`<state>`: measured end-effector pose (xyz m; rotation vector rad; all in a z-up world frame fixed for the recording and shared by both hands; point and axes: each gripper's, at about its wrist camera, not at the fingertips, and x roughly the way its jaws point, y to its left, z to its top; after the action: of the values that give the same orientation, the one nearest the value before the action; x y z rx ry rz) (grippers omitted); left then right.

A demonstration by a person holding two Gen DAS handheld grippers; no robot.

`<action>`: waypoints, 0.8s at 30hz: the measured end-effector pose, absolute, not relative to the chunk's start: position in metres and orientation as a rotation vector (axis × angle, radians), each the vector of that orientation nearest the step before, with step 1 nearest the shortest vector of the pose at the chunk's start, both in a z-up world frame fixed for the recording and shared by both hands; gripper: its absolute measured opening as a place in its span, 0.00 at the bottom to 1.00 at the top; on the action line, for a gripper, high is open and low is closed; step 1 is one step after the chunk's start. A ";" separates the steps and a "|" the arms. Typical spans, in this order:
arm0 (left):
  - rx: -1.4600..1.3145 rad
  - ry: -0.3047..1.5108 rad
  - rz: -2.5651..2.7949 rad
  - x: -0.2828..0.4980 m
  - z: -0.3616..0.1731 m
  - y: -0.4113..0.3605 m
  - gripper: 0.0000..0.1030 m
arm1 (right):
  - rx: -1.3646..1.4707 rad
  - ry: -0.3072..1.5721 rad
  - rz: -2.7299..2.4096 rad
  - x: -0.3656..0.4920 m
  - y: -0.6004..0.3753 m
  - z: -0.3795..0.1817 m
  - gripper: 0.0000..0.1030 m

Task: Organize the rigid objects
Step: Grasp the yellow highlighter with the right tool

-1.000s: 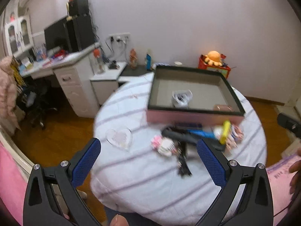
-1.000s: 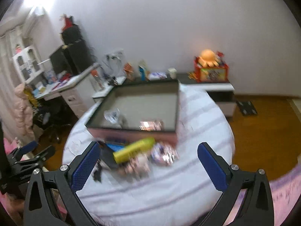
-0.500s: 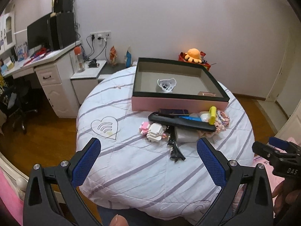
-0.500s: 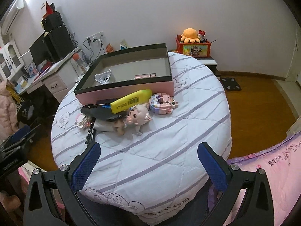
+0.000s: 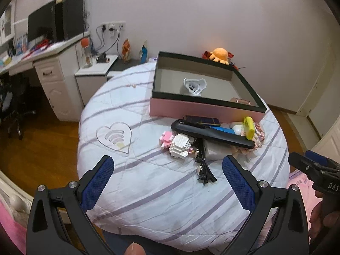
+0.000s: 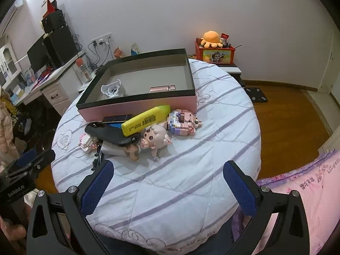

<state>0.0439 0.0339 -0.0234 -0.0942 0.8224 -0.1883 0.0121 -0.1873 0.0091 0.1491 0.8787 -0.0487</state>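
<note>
A pink box with a black rim [image 5: 204, 109] [image 6: 136, 106] stands at the back of a round table and holds a white heart-shaped dish [image 5: 194, 84] [image 6: 110, 89] and a rose-gold case [image 6: 162, 88]. In front of it lies a pile: a black remote [image 5: 212, 133] [image 6: 110, 135], a yellow highlighter [image 5: 249, 127] [image 6: 145, 120], a pig figurine [image 6: 156, 138], a pink and purple brick model [image 6: 182, 122], a white and pink brick model [image 5: 176, 142] and a black hair clip [image 5: 203, 165]. My left gripper [image 5: 167, 182] and right gripper [image 6: 167, 184] hover open over the table's near edge, holding nothing.
The table wears a white cloth with purple stripes [image 5: 148, 187] and a heart pattern [image 5: 114, 137]. A desk with a monitor [image 5: 42, 27] and a white cabinet [image 5: 93, 78] stand at the left. An orange plush toy [image 6: 210, 39] sits on a red box. Pink bedding [image 6: 308, 191] lies at the right.
Both views were swinging and blurred a second ago and have now steadied. Both grippers have come slightly closer to the table, still open. The objects have not moved.
</note>
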 end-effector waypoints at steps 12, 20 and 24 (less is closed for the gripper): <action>-0.063 0.857 -0.130 0.075 -0.041 0.010 1.00 | 0.169 0.934 0.034 0.096 -0.170 -0.006 0.90; -0.062 0.910 -0.143 0.092 -0.056 0.007 1.00 | 0.180 1.026 0.013 0.118 -0.164 -0.036 0.57; -0.067 0.922 -0.149 0.096 -0.060 0.004 1.00 | 0.176 1.009 0.014 0.115 -0.169 -0.035 0.40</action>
<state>0.0965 0.0043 -0.0600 -0.0671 0.9216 -0.1489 0.1154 -0.1688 -0.0349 0.1759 1.0085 0.0139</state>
